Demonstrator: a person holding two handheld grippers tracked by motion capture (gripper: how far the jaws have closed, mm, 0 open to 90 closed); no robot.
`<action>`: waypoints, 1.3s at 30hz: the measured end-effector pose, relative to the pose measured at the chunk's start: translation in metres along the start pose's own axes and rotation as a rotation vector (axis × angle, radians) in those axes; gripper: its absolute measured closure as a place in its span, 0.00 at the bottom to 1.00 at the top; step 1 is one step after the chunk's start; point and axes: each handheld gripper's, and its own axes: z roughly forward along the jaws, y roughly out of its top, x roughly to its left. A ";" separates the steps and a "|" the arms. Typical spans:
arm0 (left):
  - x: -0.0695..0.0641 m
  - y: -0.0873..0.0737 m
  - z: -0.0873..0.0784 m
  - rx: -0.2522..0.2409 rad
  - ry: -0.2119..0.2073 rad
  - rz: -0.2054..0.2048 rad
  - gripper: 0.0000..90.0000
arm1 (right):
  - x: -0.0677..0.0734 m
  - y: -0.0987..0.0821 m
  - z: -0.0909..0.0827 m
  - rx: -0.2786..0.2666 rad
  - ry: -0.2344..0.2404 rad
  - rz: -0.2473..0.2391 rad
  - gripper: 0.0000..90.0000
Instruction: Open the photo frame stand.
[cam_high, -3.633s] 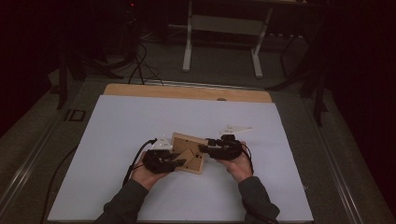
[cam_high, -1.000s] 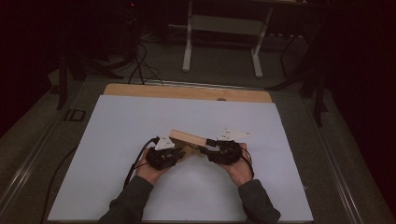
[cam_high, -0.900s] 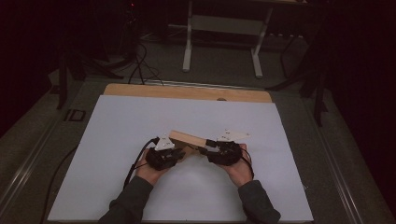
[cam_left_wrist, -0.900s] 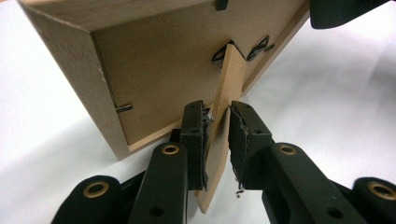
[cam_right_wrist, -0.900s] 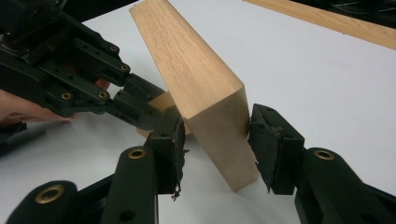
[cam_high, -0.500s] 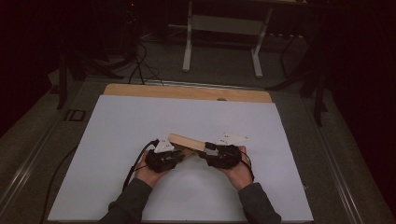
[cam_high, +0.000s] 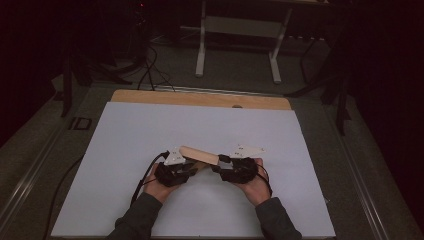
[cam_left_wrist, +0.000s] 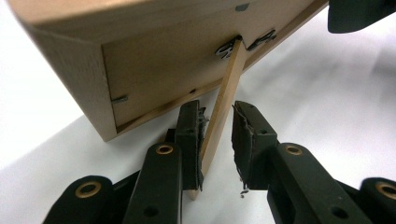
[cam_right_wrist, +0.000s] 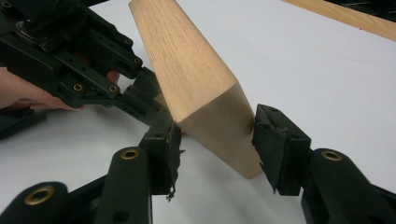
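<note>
A light wooden picture frame (cam_high: 200, 154) stands tilted on the white table between my two grippers, its back (cam_left_wrist: 163, 60) facing the left one. A thin wooden stand leg (cam_left_wrist: 224, 107) hinges from that back. It runs down between the jaws of my left gripper (cam_left_wrist: 217, 135), which have just been opening: one pad touches the leg, the other stands apart. My right gripper (cam_right_wrist: 215, 135) straddles the frame's end (cam_right_wrist: 187, 70). Its jaws have also just been opening, and the pads sit close to the wood on both sides. From above, the left gripper (cam_high: 192, 167) and right gripper (cam_high: 218, 162) point toward each other.
A white sheet (cam_high: 150, 130) covers the table, with a wooden strip (cam_high: 200, 98) along its far edge. Beyond it are a desk's legs (cam_high: 237, 45) and floor cables (cam_high: 150, 60) in the dark. A person's hands and sleeves enter from the near edge.
The frame showed its broad face a few seconds ago and is now tipped up edge-on. Over the last second both hands drifted slightly toward the near edge.
</note>
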 end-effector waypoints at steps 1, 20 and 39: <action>0.000 0.000 0.000 0.000 0.000 -0.003 0.81 | 0.000 0.000 0.000 0.000 0.001 0.001 0.57; 0.004 0.000 -0.006 -0.018 0.006 -0.013 0.70 | -0.003 0.000 0.000 -0.006 0.008 0.022 0.48; 0.012 -0.003 -0.023 -0.058 0.028 -0.042 0.68 | -0.006 -0.003 -0.004 0.021 0.021 0.007 0.35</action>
